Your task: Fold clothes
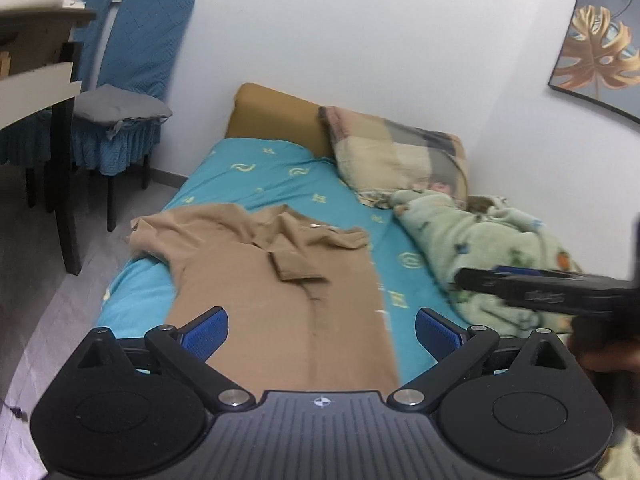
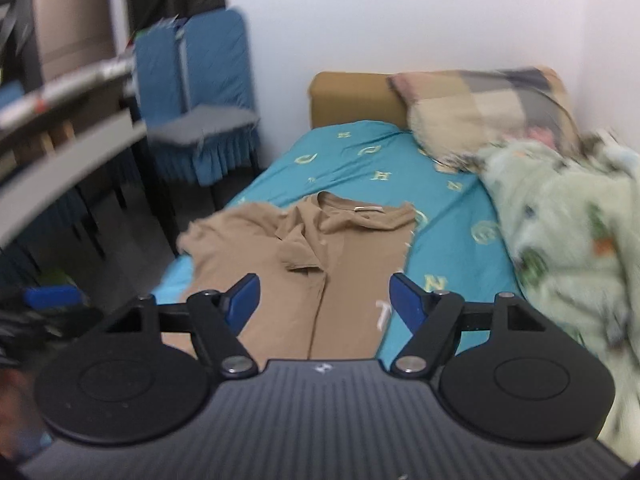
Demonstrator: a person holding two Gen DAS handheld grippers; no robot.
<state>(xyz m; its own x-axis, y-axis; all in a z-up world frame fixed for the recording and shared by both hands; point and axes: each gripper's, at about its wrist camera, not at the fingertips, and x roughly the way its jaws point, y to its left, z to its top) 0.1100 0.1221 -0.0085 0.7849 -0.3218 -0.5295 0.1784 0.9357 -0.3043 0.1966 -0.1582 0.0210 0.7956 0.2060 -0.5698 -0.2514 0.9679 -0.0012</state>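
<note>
- Two risks show from my left wrist view. My left tongs [image 1: 322, 330] hang apart and empty above the near end of the tan shirt [image 1: 280, 280], which lies lengthwise on the teal bedsheet [image 1: 248, 172], collar at the far end. Its right side looks already turned in, with a straight edge, while the left sleeve [image 1: 176, 228] sprawls out to the mattress edge.
- If I tug that sleeve carelessly, I judge the thin fabric could slip off the side of the bed toward the floor [image 1: 48, 304].
- My right tongs [image 1: 520, 284] cross the right of this view over the green fleece blanket [image 1: 488, 240]; from here I cannot tell how their jaws stand. The blanket lies just beside the shirt, so a low sweep could snag it and drag it onto the fold.
- From my right wrist view, the right tongs [image 2: 324, 300] are spread wide and hold nothing, poised over the shirt's lower half [image 2: 280, 300].
- Bunched cloth below the collar [image 2: 304, 256] worries me: folding over that lump would likely trap a crease.
- This view is blurred, so pinching down now might catch the bedsheet [image 2: 360, 168] along with the shirt.
</note>
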